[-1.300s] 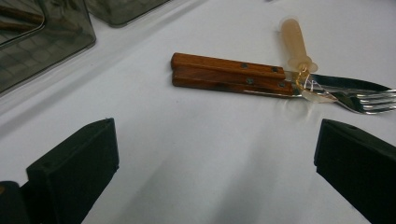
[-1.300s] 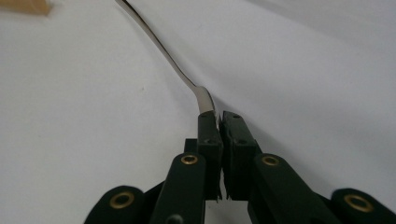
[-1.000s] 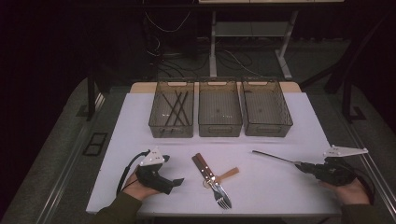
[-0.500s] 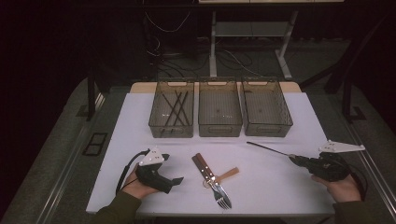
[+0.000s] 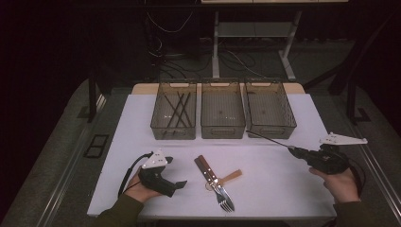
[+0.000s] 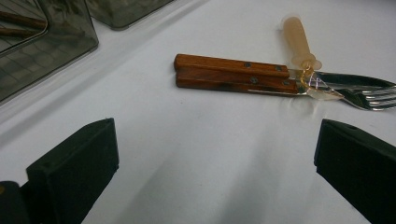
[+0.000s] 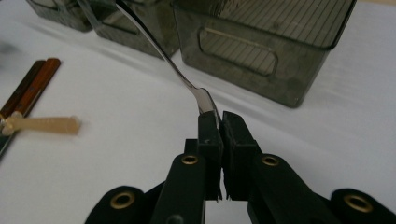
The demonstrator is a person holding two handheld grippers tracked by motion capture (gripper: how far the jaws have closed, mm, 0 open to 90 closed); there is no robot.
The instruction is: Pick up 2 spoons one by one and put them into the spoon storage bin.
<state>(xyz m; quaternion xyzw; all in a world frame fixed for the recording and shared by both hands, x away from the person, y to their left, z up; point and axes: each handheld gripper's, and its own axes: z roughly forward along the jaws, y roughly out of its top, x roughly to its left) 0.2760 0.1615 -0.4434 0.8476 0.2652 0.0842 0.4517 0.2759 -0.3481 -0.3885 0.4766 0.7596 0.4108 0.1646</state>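
While clamped shut on only the tip of the thin shiny metal utensil [image 7: 189,86], right tongs [image 7: 219,122] risk letting it swivel and drop short of the smoky plastic bins [image 5: 269,109]; left tongs [image 6: 210,163] gaping, empty.

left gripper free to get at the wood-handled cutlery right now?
Probably yes: the left gripper has open jaws pointing at the wood-handled cutlery, bare table between. A pale-handled utensil overlaps its blade end.

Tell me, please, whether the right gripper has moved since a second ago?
Yes. The right gripper, shut on a spoon, has swung its tip up the picture toward the right bin.
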